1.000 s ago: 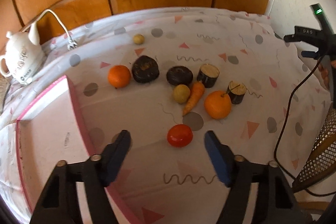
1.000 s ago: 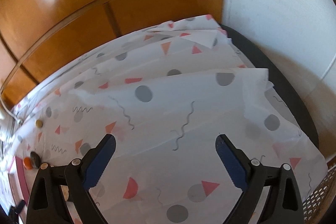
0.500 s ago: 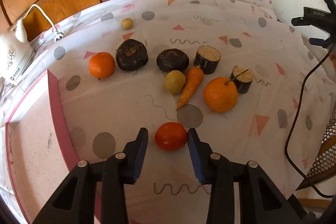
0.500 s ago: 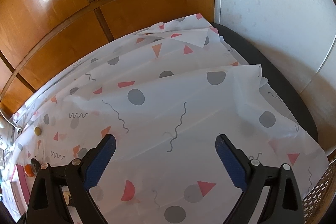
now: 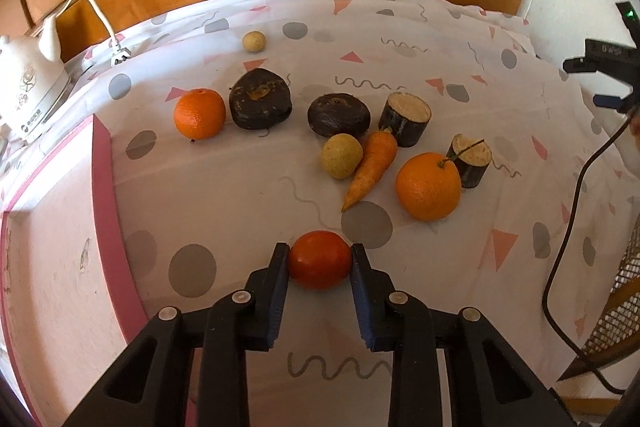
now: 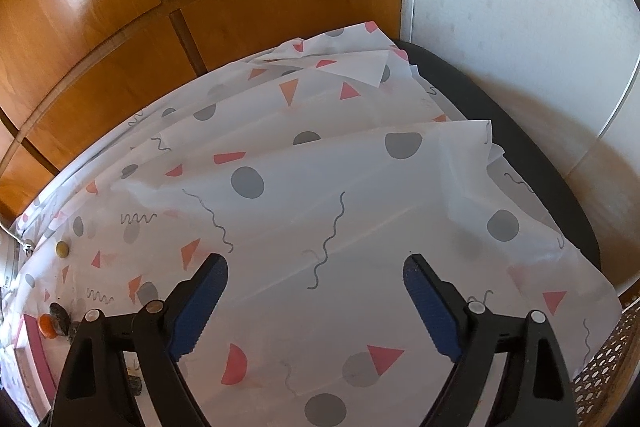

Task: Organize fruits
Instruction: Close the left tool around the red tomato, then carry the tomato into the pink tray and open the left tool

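Patterned tablecloth (image 5: 248, 211) covers the table, w/ a pink tray (image 5: 102, 187) on its left edge. Left gripper (image 5: 320, 261) is closing, pads pressing both sides of the red tomato (image 5: 319, 259) that sits on the cloth near the tray; right gripper (image 6: 316, 277) is closing too but wide apart over bare cloth, nothing between. Beyond the tomato: big orange (image 5: 428, 186), carrot (image 5: 372, 167) touching a yellowish fruit (image 5: 341, 155).

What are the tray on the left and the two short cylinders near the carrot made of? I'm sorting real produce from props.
The tray looks like foam or painted board: matte pale surface, thick pink rim, faint scuffs. The cylinders look like cut plant stalk, perhaps sugarcane: dark glossy skin, pale fibrous ends, one with a thin stem. Neither is certain.
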`<state>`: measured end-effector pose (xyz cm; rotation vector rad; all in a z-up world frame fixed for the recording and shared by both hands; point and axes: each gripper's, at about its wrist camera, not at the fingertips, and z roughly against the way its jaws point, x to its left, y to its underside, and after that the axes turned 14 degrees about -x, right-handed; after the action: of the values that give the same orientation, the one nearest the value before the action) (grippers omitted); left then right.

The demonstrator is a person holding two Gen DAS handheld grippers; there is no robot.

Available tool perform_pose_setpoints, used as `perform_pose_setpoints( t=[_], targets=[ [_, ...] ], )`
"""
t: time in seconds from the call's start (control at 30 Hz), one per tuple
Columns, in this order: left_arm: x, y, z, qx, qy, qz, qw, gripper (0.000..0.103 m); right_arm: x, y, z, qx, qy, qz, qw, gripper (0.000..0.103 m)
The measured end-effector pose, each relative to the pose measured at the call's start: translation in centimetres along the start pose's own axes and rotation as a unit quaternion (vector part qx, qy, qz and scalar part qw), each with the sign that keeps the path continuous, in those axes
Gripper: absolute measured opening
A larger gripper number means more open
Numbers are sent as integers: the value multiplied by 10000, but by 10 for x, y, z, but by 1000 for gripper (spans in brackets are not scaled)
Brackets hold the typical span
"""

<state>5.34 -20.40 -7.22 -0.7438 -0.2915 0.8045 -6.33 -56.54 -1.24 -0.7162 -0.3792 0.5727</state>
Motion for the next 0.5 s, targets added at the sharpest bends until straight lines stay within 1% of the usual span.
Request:
perform_pose_setpoints(
  t=[0.1,0.5],
  targets=[
    [4,0,5,-90,-29,139,9999,30,-1,0,-2,35,25,4,10000,91],
    [19,-9,33,-488,-175,411,9978,30,5,7,-8,167,77,271,9995,90]
  ],
)
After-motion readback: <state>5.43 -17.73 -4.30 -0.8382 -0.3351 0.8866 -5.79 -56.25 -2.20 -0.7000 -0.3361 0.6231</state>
